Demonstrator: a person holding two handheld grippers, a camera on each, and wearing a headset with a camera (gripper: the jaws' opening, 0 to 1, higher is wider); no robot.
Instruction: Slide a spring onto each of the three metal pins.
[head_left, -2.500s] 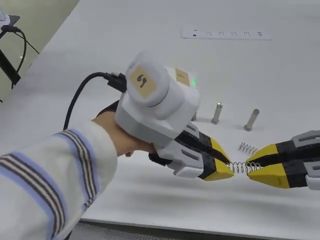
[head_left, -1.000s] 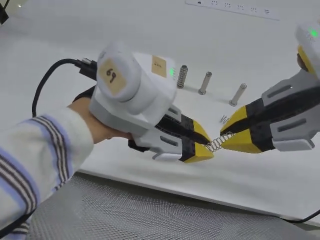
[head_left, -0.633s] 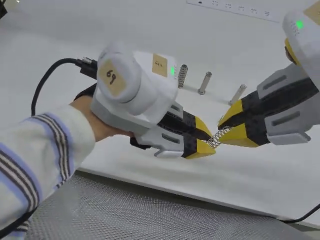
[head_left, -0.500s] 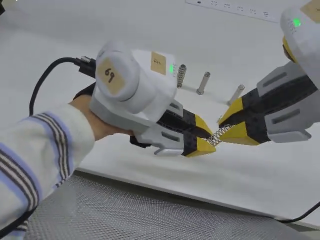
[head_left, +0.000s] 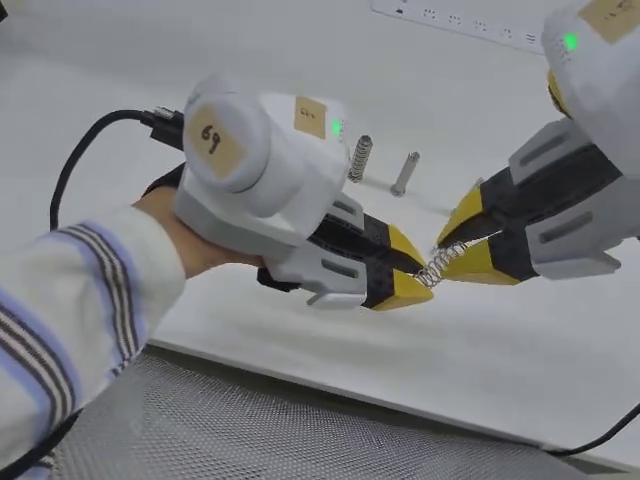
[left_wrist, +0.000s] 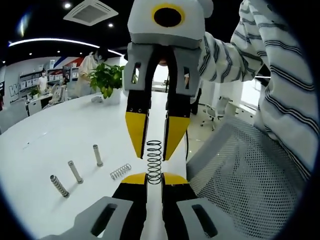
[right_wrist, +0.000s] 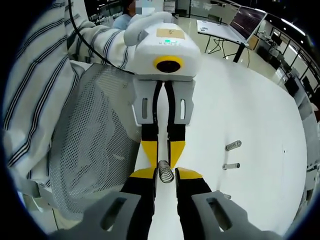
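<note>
— Where was the spring at that point?
— Off the table (head_left: 520, 350), in the air between the two grippers. The left gripper (head_left: 418, 278) had its jaws closed on one end of the spring (head_left: 438, 265). The right gripper (head_left: 452, 250) met it nose to nose, its jaws drawn in to the spring's width around the other end, apparently pinching it too
— Why hold such a small thing with both?
— My guess was a change of grip. A spring only goes down over a pin if its open end faces the pin's top, so one gripper likely steadied it while the other found a better hold. The coils looked thin and open, so I judged it soft and apt to flick away if either side let go carelessly
— And the pins?
— They stood in a row on the table beyond the grippers, well apart from them. The end pin (left_wrist: 59, 186) wore a spring. The middle pin (left_wrist: 75, 171) and the last pin (left_wrist: 97, 155) were bare. A spare spring (left_wrist: 120, 171) lay flat near the row
— So one of three was done?
— That was how I read it, with the held spring meant for a bare pin
</note>
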